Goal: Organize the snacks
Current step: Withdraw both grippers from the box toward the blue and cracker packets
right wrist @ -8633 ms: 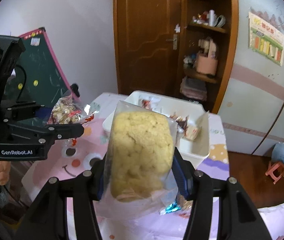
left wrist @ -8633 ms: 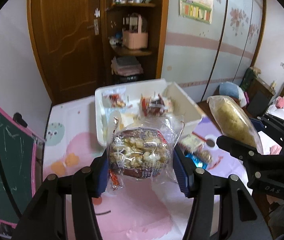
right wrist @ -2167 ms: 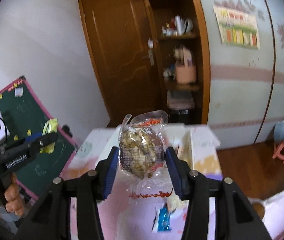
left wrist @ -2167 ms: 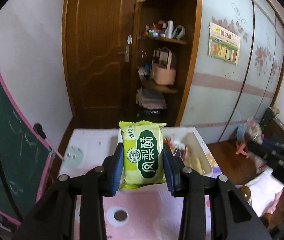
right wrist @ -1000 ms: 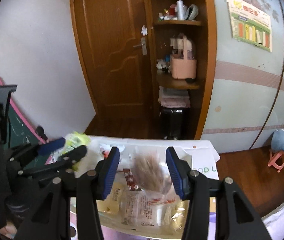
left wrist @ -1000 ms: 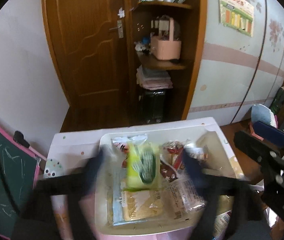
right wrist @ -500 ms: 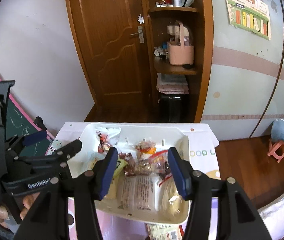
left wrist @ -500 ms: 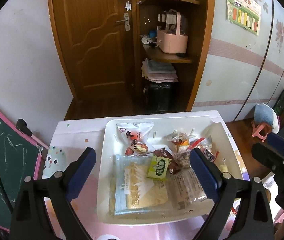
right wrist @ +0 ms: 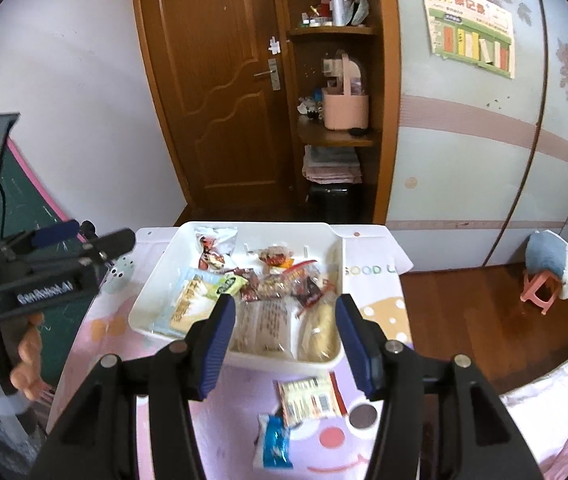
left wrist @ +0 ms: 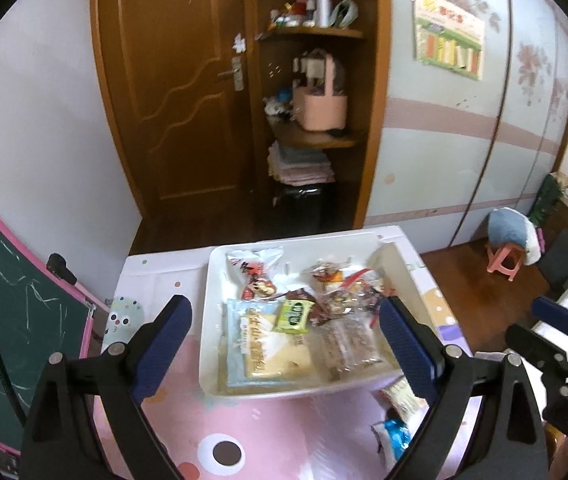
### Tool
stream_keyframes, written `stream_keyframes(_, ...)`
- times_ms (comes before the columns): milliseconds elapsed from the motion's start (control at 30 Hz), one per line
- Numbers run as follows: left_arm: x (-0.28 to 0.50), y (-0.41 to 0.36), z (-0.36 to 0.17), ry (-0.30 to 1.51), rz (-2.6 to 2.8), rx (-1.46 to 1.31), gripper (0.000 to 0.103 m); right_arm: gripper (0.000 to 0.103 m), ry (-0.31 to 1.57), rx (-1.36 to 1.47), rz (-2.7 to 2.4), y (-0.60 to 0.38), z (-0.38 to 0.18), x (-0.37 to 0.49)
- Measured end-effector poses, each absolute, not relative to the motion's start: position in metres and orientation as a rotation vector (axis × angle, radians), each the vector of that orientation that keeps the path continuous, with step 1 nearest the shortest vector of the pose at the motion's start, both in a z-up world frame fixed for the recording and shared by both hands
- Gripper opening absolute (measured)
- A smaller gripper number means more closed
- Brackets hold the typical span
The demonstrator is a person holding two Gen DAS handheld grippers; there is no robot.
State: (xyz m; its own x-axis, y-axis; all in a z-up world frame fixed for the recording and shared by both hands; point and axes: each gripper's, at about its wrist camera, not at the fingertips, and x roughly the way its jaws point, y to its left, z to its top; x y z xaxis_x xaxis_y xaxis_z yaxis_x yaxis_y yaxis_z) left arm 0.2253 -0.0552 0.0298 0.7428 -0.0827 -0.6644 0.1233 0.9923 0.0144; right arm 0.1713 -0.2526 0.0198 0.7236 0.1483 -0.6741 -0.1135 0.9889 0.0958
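A white tray [left wrist: 204, 340] stands on the pink table, filled with snack packets. Among them lie a small green packet [left wrist: 294, 316], a blue-and-yellow cracker pack [left wrist: 260, 348] and a clear biscuit bag [left wrist: 350, 344]. My left gripper [left wrist: 284, 344] hovers wide open and empty over the tray's near side. The right gripper [right wrist: 288, 340] is open and empty above the tray [right wrist: 252, 226] near its front rim. Two snacks lie loose on the table in front of the tray: a barcode packet [right wrist: 310, 398] and a blue wrapper [right wrist: 275, 442].
A green chalkboard [left wrist: 12, 320] leans at the table's left side. Behind the table are a wooden door [left wrist: 172, 100] and a corner shelf [left wrist: 316, 136]. A pink stool [right wrist: 540, 292] stands on the floor to the right. A hand [right wrist: 24, 360] holds the left gripper.
The green packet and the bag of nuts, once held, now lie in the tray. Both grippers stand empty and have drawn back from the tray, which looks smaller.
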Motion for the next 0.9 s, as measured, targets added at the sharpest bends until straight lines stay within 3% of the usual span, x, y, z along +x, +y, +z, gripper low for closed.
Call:
stream_keyframes(133, 0.195, -0.071, 0.037, 0.708, -0.166, 0.070, 0.097, 0.053, 0.748, 0.050, 0.126, -0.266, 0.018, 0.145)
stream_keyframes(300, 0.168, -0.094, 0.020, 0.744, -0.226, 0.084, 0.098, 0.061, 0.750, 0.063, 0.069, -0.288, 0.000, 0.121)
stream_keyframes(733, 0.159, -0.158, -0.119, 0.939, -0.218, 0.067, 0.098, 0.061, 0.883, 0.314, -0.044, -0.348, -0.107, 0.111)
stream_keyframes(900, 0.170, -0.167, -0.173, 1.049, -0.167, 0.034, 0.087, 0.061, 0.902, 0.351, -0.057, -0.354, -0.125, 0.116)
